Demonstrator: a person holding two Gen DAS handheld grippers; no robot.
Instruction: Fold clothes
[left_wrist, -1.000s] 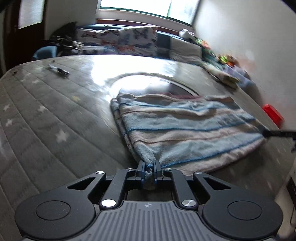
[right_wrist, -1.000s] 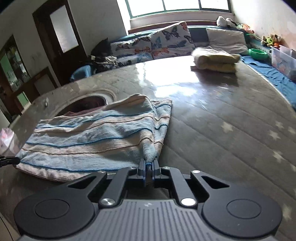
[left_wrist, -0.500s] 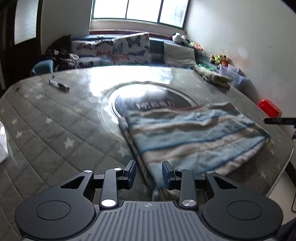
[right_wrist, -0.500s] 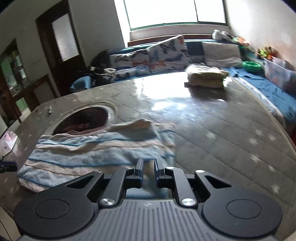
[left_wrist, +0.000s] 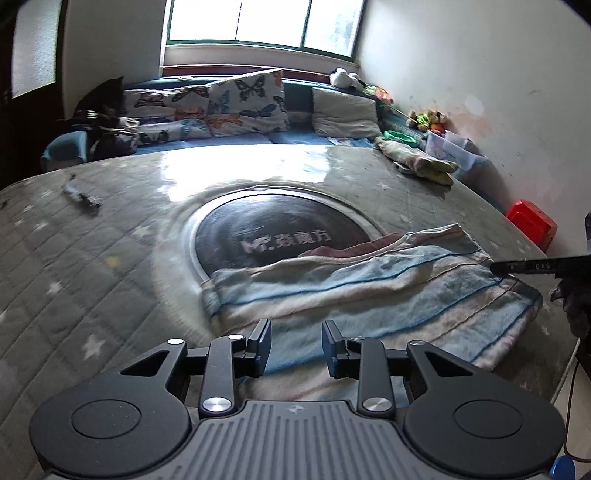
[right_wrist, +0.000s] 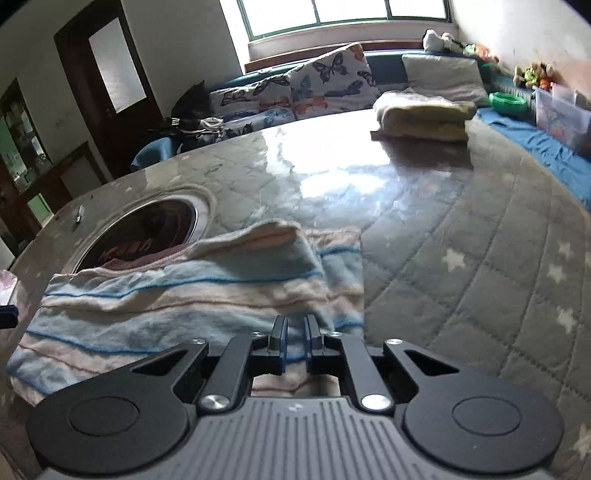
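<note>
Both grippers I hold hover empty: left gripper spread wide, right gripper narrowly parted. One fuzzy blue-and-cream striped towel lies folded on the quilted, star-printed mattress; beyond, one folded yellowish bundle.

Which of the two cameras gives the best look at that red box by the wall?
The left wrist view: the red box sits in plain sight beyond the striped cloth, near the wall. The right wrist view does not show it at all.
</note>
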